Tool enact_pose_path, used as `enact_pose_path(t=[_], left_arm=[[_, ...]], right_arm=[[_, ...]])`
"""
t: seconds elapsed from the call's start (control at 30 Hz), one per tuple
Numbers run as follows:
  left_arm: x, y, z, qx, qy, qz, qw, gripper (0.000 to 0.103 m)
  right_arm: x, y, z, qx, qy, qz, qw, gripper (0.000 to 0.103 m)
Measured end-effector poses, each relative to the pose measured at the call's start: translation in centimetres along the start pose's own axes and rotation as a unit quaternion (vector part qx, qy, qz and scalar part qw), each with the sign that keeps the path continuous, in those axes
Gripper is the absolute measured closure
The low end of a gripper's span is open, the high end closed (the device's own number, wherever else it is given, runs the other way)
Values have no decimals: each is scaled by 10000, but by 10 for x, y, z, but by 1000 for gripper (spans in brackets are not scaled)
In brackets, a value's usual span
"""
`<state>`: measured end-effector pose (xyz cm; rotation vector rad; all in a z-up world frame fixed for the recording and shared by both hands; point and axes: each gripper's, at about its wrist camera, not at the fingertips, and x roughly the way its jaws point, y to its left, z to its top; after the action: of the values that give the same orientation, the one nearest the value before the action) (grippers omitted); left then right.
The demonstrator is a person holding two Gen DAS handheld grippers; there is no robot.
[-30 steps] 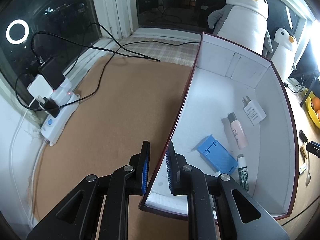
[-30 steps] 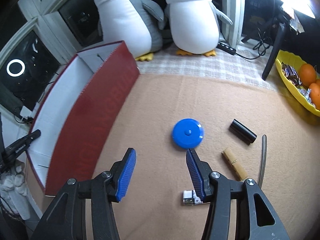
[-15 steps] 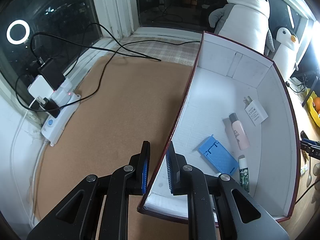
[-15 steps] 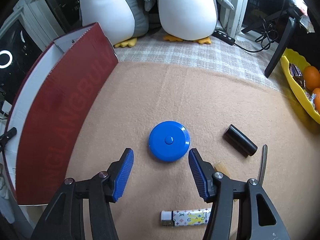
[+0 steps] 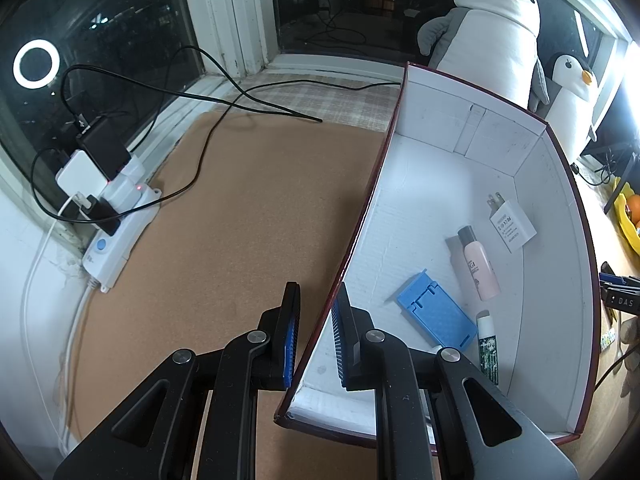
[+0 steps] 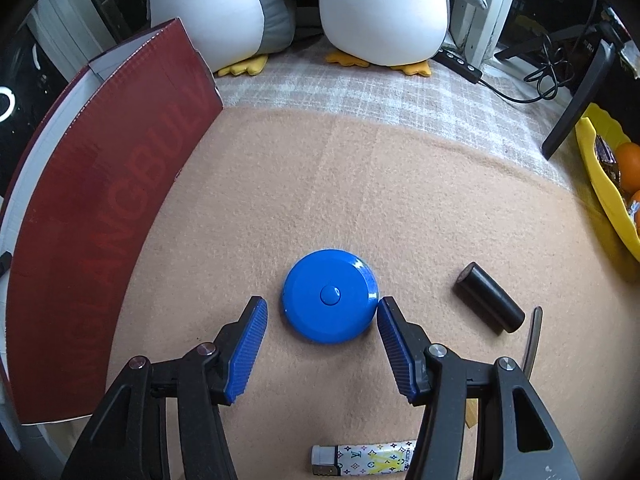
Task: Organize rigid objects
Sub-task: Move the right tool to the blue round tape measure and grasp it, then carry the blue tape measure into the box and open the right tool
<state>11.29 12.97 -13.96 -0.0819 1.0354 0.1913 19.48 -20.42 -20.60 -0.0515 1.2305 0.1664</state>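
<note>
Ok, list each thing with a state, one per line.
left gripper: shut on the box wall
box: open-topped, upright
blue stand: flat in the box
pink bottle: on its side, capped
right gripper: open, around the disc
blue disc: flat, ungripped
black cylinder: on its side

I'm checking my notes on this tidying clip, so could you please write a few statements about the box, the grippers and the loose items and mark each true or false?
1. The left gripper is clamped on the box wall. True.
2. The blue round case already lies inside the box. False: it lies on the mat, between the right gripper fingers.
3. The right gripper grips the blue round case. False: its pads stand apart from it.
4. A blue phone stand lies in the box. True.
5. The black cylinder stands upright. False: it lies on its side.
</note>
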Motion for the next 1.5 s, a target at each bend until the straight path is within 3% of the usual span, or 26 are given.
enact_pose_path(t=[0.37, 0.5, 0.83, 1.17, 1.5], left_arm=[[0, 0, 0, 8, 3, 9, 10000, 89], [0, 0, 0, 3, -1, 10, 10000, 89], [0, 0, 0, -1, -4, 2, 10000, 89], [-5, 1, 0, -43, -73, -98, 9999, 89], [-11, 7, -5, -90, -127, -258, 9995, 89]], right_arm=[[9, 0, 6, -143, 195, -85, 9997, 50], [11, 1, 7, -163, 173, -94, 9997, 57], [-9, 2, 4, -99, -27, 106, 9999, 57], [-75, 54, 7, -488, -663, 536, 9952, 57], [-105, 127, 21, -1116, -958, 914, 9849, 57]])
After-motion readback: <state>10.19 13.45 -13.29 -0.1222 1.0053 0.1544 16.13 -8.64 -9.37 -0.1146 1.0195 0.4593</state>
